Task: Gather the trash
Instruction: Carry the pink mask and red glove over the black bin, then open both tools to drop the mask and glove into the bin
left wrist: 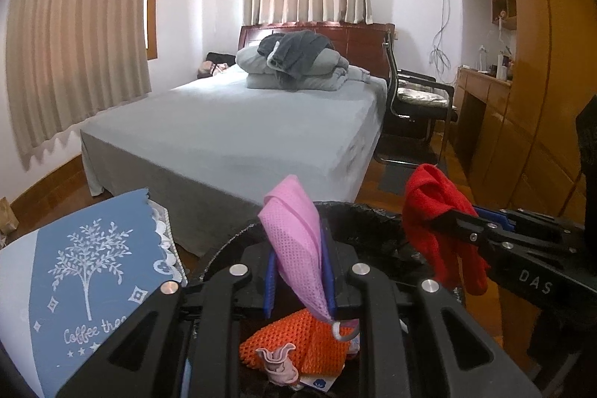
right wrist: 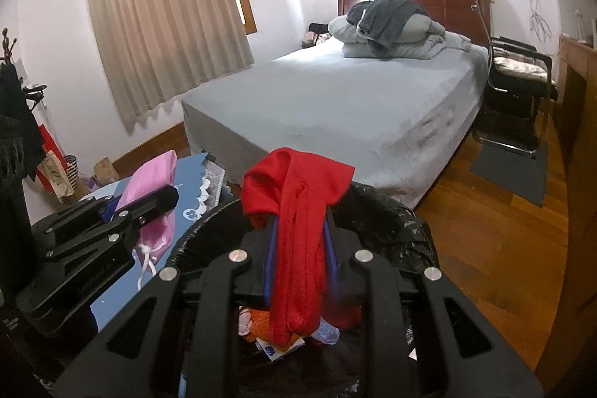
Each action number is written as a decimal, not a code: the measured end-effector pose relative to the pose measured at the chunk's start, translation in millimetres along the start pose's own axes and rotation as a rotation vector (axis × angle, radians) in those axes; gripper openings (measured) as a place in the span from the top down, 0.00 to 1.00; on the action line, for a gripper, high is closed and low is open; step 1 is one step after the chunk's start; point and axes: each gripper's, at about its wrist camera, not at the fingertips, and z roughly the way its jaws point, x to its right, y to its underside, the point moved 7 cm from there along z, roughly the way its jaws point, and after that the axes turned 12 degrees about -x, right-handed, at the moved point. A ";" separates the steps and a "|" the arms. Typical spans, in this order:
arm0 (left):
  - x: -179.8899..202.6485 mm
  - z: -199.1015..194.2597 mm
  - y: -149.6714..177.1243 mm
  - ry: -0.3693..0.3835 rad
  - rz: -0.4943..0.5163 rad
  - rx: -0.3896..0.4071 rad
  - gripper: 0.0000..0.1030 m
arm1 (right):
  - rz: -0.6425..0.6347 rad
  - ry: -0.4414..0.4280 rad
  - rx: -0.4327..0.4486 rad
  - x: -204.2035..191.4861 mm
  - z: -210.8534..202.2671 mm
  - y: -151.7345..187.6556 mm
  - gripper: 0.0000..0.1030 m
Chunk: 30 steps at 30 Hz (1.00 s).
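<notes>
My left gripper is shut on a pink mesh pouch and holds it over a bin lined with a black bag. My right gripper is shut on a red cloth that hangs over the same bin. The right gripper also shows in the left wrist view with the red cloth. The left gripper shows in the right wrist view with the pink pouch. Inside the bin lie an orange mesh piece and other scraps.
A round table with a blue cloth stands left of the bin. Behind is a bed with folded bedding. A black chair and wooden cabinets are at the right. Bags sit by the left wall.
</notes>
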 end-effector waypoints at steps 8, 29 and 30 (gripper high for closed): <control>0.2 24.0 1.0 0.001 0.002 -0.032 0.80 | 0.008 0.009 -0.023 10.7 19.3 -1.6 0.79; -17.1 71.1 12.0 0.023 -0.020 -0.104 0.67 | -0.001 0.036 -0.087 23.3 65.8 -1.2 0.61; -18.0 71.6 11.9 0.020 -0.022 -0.105 0.66 | 0.001 0.040 -0.087 23.7 66.2 -1.2 0.57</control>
